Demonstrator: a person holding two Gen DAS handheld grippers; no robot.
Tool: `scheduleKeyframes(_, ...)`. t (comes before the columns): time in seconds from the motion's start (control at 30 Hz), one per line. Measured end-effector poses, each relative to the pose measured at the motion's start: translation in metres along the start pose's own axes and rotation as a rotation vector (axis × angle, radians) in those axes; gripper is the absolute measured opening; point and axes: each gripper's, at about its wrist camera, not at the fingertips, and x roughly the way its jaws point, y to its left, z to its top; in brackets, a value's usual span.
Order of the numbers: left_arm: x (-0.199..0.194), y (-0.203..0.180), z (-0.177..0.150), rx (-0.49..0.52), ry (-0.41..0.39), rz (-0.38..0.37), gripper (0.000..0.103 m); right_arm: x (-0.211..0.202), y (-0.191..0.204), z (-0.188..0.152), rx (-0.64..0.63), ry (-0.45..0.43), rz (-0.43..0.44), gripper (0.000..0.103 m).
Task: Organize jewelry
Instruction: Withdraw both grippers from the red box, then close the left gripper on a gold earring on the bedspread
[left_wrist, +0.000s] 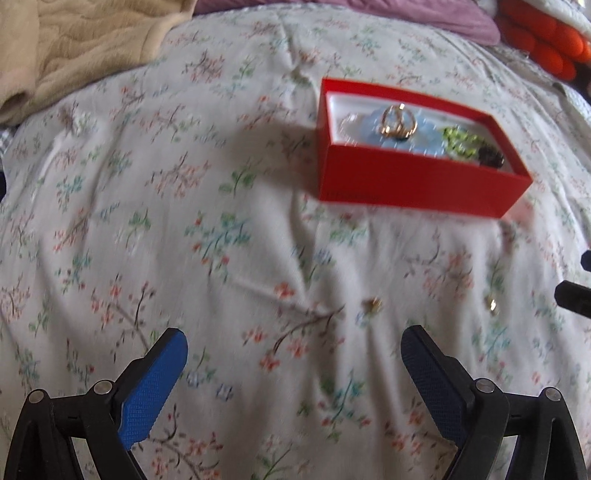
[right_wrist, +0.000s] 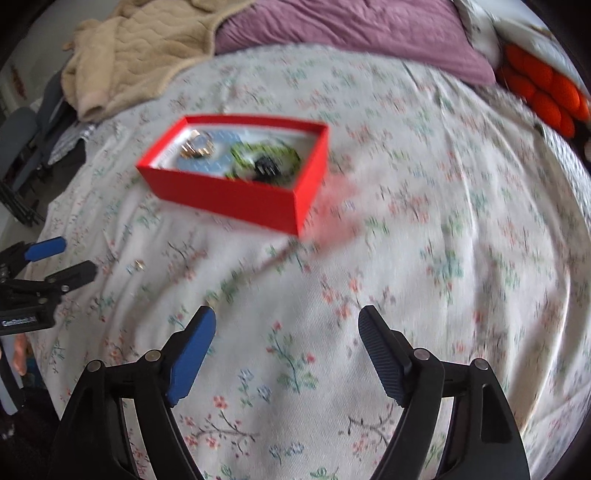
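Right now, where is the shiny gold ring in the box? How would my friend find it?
Find the red box on the flowery bedsheet. At one end of its white inside lies a pale blue piece, and the gold ring sits on top of that. Unlike the green beads and dark piece at the other end, it is shiny gold.

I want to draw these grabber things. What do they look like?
Each gripper, left gripper and right gripper, has black plastic arms with round silver rivets at the joints. The fingers wear flat blue pads with a bumpy, textured face. The left gripper's black body carries a small white-lettered label, too blurred to read.
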Motion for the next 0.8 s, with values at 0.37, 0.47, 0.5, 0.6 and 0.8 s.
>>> scheduleKeyframes(0.37,0.007,-0.025,-0.022,0.084,-0.032,-0.148,0.084,0.016,-0.012,-0.019,0.040,0.069,-0.058,0.082)
scheduleKeyframes(0.47,0.012,-0.038,-0.021,0.128,-0.041,-0.177,0.065,0.016,-0.012,-0.018,0.038,0.069,-0.060,0.082)
scheduleKeyframes(0.5,0.014,-0.042,-0.020,0.138,-0.043,-0.187,0.055,0.016,-0.012,-0.019,0.037,0.070,-0.060,0.082)
scheduleKeyframes(0.6,0.018,-0.046,-0.018,0.152,-0.063,-0.196,0.038,0.017,-0.010,-0.018,0.032,0.073,-0.056,0.082)
scheduleKeyframes(0.8,0.034,-0.048,-0.014,0.165,-0.068,-0.187,0.022,0.019,-0.010,-0.017,0.015,0.077,-0.058,0.082)
